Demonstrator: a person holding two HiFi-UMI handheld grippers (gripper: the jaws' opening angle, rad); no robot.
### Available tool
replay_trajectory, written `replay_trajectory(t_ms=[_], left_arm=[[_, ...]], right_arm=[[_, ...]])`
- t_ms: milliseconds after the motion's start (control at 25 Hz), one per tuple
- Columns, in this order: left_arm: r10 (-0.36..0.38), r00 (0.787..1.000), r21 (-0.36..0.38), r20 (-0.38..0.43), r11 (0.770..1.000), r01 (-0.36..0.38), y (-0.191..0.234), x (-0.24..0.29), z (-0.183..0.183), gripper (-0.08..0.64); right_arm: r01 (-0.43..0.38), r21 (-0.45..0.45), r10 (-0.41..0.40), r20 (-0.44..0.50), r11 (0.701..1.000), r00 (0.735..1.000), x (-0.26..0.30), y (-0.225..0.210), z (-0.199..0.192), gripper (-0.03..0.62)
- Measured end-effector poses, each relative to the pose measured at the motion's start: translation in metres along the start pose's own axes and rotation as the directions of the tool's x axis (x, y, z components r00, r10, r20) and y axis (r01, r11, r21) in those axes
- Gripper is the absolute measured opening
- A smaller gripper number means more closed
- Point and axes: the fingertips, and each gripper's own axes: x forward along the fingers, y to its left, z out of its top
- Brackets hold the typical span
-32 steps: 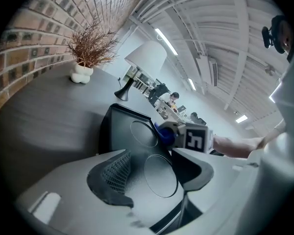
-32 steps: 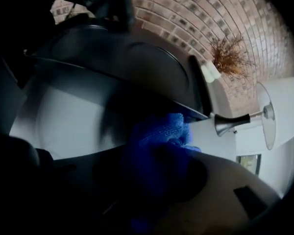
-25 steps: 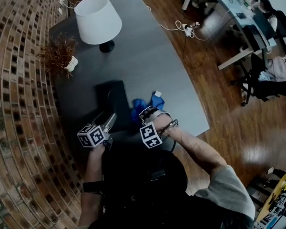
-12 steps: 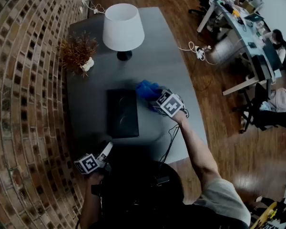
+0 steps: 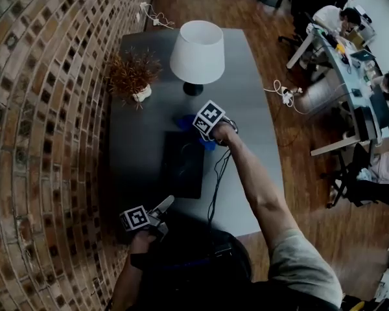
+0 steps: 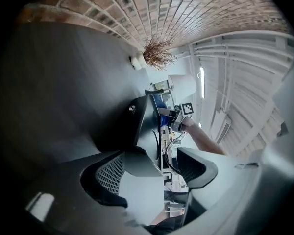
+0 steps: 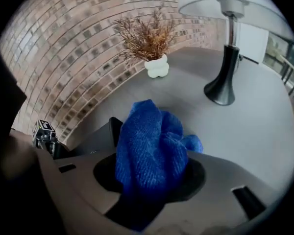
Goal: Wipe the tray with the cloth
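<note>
Open-plan office, brick loft vibe

The grey desk (image 5: 246, 148) has its left edge along a brick wall (image 5: 45, 109), with a lamp (image 5: 196, 52) near the far edge. Past the right edge there's wood floor (image 5: 298, 173), a power strip (image 5: 286, 96) and people at a long workstation (image 5: 340, 50).

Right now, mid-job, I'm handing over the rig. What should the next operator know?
Right gripper: shut on the blue cloth, at the far end of the black tray.
Left gripper: open and empty, by the tray's near edge.
Done: the cloth is gripped and at the tray.
Left: wipe the tray. How much is already wiped cannot be told.
</note>
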Motion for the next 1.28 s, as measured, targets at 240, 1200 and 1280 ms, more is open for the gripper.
replay_trajectory(t_ms=[240,1200,1280], left_arm=[[0.089,0.985,-0.019,0.148,0.996,-0.087,0.029,0.0,0.081,0.341],[0.094,0.972,0.514,-0.213,0.858,0.03,-0.042,0.088,0.039,0.27],[0.081,0.977,0.495,-0.198,0.868,0.029,-0.043,0.087,0.043,0.27]], right_arm=[[-0.12,0.201,0.104,0.086,0.972,0.991,-0.018,0.004,-0.072,0.156],[0.384,-0.681,-0.431,0.11,0.624,0.895,-0.04,0.061,-0.124,0.169],[0.337,-0.771,-0.429,0.092,0.541,0.899,-0.044,0.09,-0.144,0.169]])
